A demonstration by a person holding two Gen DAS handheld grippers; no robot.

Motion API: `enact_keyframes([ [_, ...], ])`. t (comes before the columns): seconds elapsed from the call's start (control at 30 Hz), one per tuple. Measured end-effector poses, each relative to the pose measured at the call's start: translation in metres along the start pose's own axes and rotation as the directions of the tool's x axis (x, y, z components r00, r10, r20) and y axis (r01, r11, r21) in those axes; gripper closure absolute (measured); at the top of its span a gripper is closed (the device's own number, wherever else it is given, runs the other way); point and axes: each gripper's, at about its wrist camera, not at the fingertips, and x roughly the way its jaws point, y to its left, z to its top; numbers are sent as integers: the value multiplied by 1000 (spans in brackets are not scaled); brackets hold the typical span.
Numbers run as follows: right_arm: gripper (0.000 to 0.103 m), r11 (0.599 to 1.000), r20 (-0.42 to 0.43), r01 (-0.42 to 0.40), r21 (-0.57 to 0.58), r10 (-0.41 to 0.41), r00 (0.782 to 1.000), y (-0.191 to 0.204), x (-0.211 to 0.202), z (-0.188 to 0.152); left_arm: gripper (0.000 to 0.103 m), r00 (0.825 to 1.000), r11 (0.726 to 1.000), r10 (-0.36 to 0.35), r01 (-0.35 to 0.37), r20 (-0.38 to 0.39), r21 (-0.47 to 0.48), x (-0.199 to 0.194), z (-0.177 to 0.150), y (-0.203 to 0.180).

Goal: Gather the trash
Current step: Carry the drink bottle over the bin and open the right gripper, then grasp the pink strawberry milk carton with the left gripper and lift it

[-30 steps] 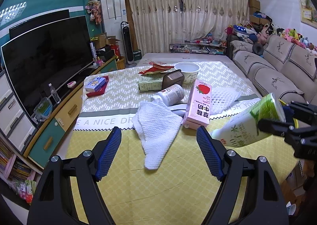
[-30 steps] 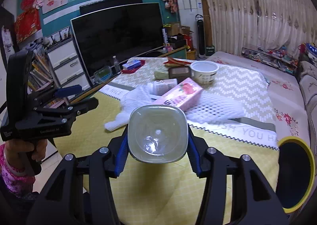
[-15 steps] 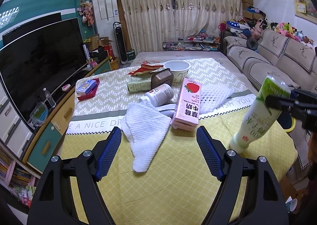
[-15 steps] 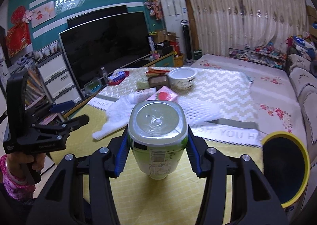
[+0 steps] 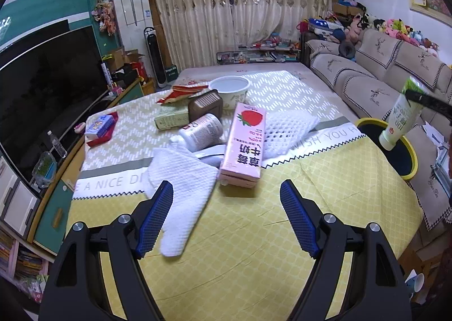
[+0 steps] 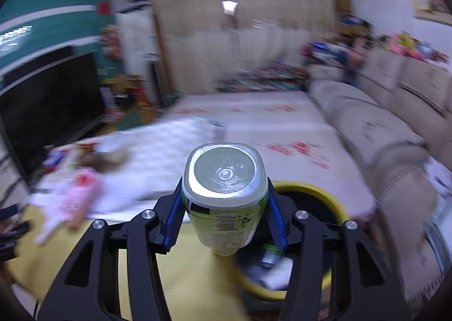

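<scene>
Yellow cloth is covering the counter [image 5: 254, 250], and litter is lying across its far half. You are pinching the green bottle [image 6: 224, 196] in your right claw [image 6: 224, 220], neck pointing down over the yellow-rimmed bin [image 6: 310, 191] beside the counter, likely so it drops straight in. You are holding your left claw [image 5: 226, 216] spread and empty, aiming toward the pink milk carton [image 5: 245, 144], probably next to go.
</scene>
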Motion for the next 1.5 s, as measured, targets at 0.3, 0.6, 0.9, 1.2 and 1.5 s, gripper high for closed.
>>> enact_keyframes([
  [0.3, 53, 990, -234, 114, 79, -93, 968, -49, 96, -41, 26, 999, 1000, 1, 0, -45, 28, 25, 2, -9],
  [0.6, 52, 991, -206, 117, 63, -102, 973, -44, 90, -39, 26, 997, 998, 1, 4, -82, 56, 59, 7, -14],
  [0.9, 52, 997, -197, 73, 39, -64, 978, -25, 82, -38, 26, 996, 995, -14, 22, -88, 95, 95, 22, -13],
  [1.2, 52, 998, -215, 51, 35, -42, 976, -22, 87, -40, 28, 995, 991, -10, 23, -95, 132, 119, 30, -16],
  [1.5, 52, 998, -221, 47, 37, -37, 974, -21, 90, -42, 41, 992, 990, 7, 12, -127, 143, 138, 30, -23],
])
